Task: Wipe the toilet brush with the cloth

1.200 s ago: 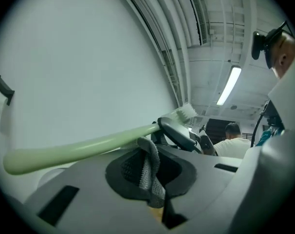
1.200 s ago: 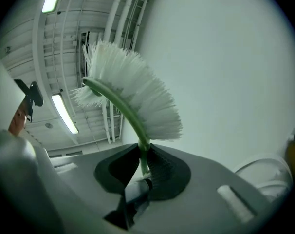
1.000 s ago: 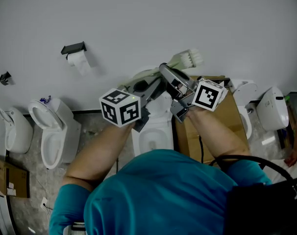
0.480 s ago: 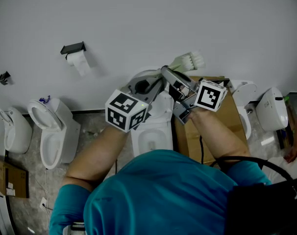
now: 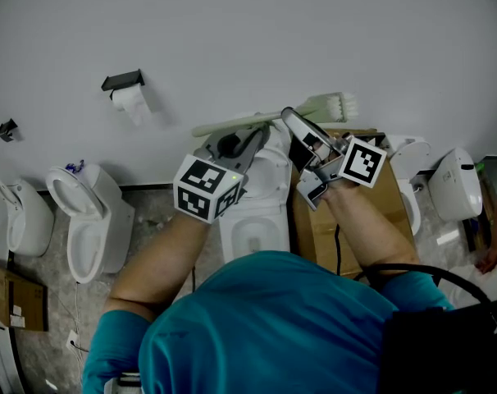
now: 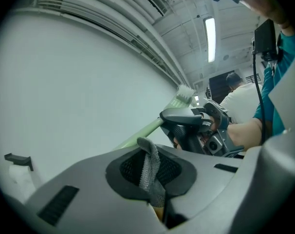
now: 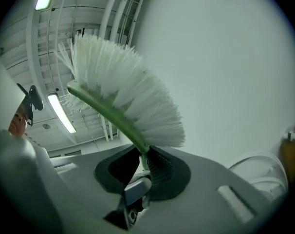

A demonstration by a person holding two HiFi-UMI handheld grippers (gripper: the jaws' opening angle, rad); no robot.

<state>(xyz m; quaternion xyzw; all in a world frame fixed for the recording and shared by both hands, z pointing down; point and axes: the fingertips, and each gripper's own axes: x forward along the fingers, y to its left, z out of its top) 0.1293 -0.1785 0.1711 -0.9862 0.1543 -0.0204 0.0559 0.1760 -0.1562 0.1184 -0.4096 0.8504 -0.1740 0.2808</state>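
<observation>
The toilet brush point(image 5: 257, 120) has a pale green handle and a white bristle head point(image 5: 335, 103). It lies nearly level in front of the wall. My right gripper point(image 5: 296, 125) is shut on its stem just below the head, and the bristles point(image 7: 123, 96) fan out above the jaws. My left gripper point(image 5: 230, 144) is shut on a strip of grey cloth point(image 6: 148, 167). It sits just under the bare handle point(image 6: 145, 129), to the left of the right gripper point(image 6: 196, 128). Whether the cloth touches the handle I cannot tell.
A white toilet point(image 5: 257, 212) stands below the grippers, with a cardboard box point(image 5: 384, 203) to its right. More toilets stand at the left point(image 5: 88, 228) and the right point(image 5: 458, 179). A toilet roll holder point(image 5: 125, 84) hangs on the wall.
The right gripper has carried the brush to the right, so a long stretch of handle now shows. The left gripper has rolled and sits further from the right one.
</observation>
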